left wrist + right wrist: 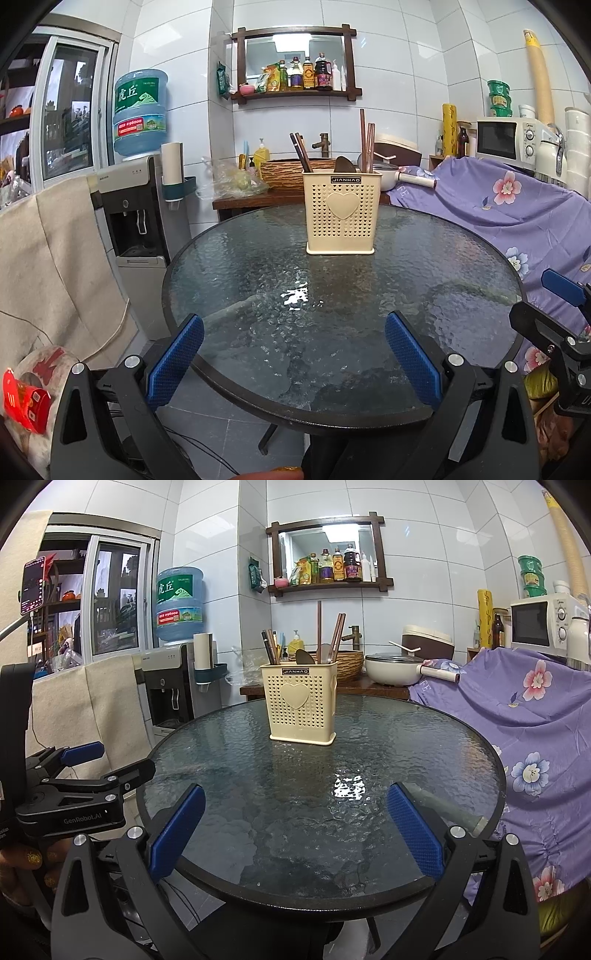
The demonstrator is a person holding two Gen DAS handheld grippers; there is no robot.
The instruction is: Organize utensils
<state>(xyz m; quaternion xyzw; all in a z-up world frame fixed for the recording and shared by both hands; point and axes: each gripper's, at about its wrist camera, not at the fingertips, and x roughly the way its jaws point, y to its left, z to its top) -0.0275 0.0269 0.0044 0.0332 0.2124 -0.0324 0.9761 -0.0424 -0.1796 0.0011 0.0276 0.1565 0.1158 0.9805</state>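
A cream perforated utensil holder (pixel 340 214) (pixel 301 705) with a heart on its front stands upright on the far half of the round glass table (pixel 258 280) (pixel 424 746). Brown chopsticks (pixel 364 142) (pixel 338 635), darker sticks (pixel 301 155) (pixel 269 646) and spoon heads (pixel 345 164) (pixel 304 656) poke out of its top. My left gripper (pixel 293 362) is open over the table's near edge, nothing between its blue pads. My right gripper (pixel 295 834) is likewise open and holds nothing. Each gripper shows at the edge of the other's view.
A water dispenser (pixel 133 206) (pixel 166 686) and beige cloth (pixel 55 266) stand to the left. A purple floral cover (pixel 509 206) (pixel 535 716) lies right of the table. Behind are a wooden counter with a basket (pixel 284 173), a white pot (pixel 395 668) and a microwave (pixel 506 138).
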